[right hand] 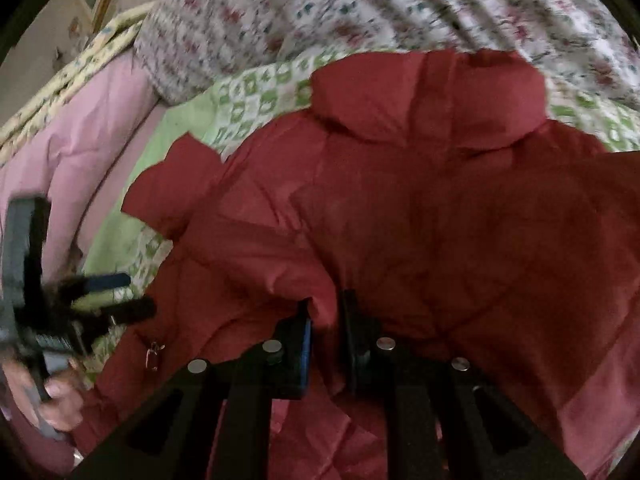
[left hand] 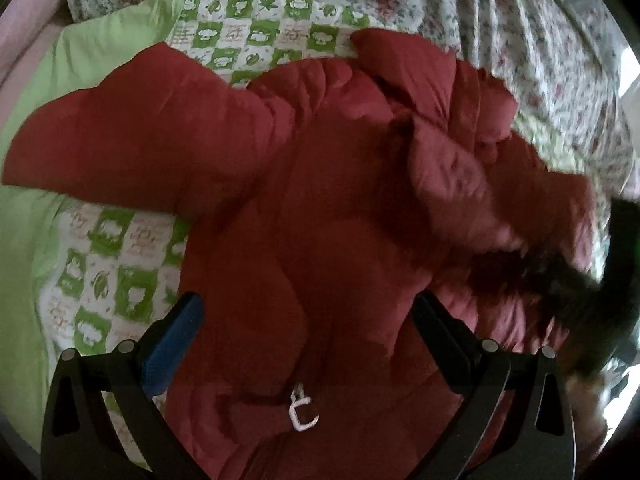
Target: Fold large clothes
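A dark red puffer jacket (left hand: 320, 208) lies spread on a bed, one sleeve (left hand: 132, 136) stretched to the left and its hood (right hand: 432, 96) at the far side. My left gripper (left hand: 308, 312) is open just above the jacket's body, near a white zipper pull (left hand: 300, 408); it also shows blurred in the right wrist view (right hand: 116, 292). My right gripper (right hand: 326, 312) is shut on a fold of the red jacket (right hand: 324, 308) and lifts it. In the left wrist view it is a dark blur (left hand: 592, 292) at the right edge.
The jacket rests on a green and white checked blanket (left hand: 104, 272). A floral quilt (right hand: 360, 8) lies bunched at the far side. A pink sheet (right hand: 72, 152) and the bed's edge are at the left.
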Action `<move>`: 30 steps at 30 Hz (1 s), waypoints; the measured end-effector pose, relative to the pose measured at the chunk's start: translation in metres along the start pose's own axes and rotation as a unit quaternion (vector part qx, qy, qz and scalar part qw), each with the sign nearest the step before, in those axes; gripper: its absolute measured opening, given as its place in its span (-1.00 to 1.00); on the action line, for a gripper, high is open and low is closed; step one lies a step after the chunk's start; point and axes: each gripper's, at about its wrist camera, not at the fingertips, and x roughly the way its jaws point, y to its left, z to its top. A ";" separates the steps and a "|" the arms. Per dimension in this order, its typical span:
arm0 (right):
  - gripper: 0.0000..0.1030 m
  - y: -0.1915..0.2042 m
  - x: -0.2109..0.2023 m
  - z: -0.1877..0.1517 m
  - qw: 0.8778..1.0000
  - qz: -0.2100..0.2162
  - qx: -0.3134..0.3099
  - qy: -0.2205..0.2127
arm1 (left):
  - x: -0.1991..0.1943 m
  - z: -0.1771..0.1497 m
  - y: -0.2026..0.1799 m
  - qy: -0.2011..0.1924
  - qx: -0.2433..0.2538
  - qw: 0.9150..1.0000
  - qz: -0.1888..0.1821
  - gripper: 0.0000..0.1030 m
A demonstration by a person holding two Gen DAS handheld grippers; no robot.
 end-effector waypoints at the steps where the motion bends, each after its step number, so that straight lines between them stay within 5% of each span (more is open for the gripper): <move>1: -0.65 0.005 0.003 0.001 1.000 -0.001 -0.007 0.002 | 0.001 0.005 0.001 0.000 -0.001 1.000 0.000 1.00; 9: -0.63 0.020 0.018 0.004 0.999 0.013 -0.034 0.013 | 0.039 0.045 -0.011 0.024 0.001 1.000 -0.001 0.92; 10: -0.61 0.021 0.018 0.005 0.999 0.014 -0.033 0.013 | 0.044 0.047 -0.014 0.024 0.008 1.000 0.007 0.78; 15: -0.45 0.016 0.014 0.004 0.999 0.027 -0.019 0.019 | 0.052 0.049 -0.029 0.019 0.042 0.999 -0.002 -0.68; 19: 0.09 0.009 -0.010 0.000 0.999 0.040 0.001 0.003 | 0.039 0.047 -0.035 -0.015 0.082 0.995 0.047 -0.78; 28: 0.13 -0.055 -0.087 -0.007 0.995 -0.045 0.056 -0.075 | 0.008 0.051 -0.004 -0.067 0.104 0.985 0.124 -0.98; 30: 0.16 -0.074 -0.093 -0.002 0.992 -0.066 0.070 -0.086 | 0.009 0.050 0.006 -0.060 0.094 0.988 0.110 -0.98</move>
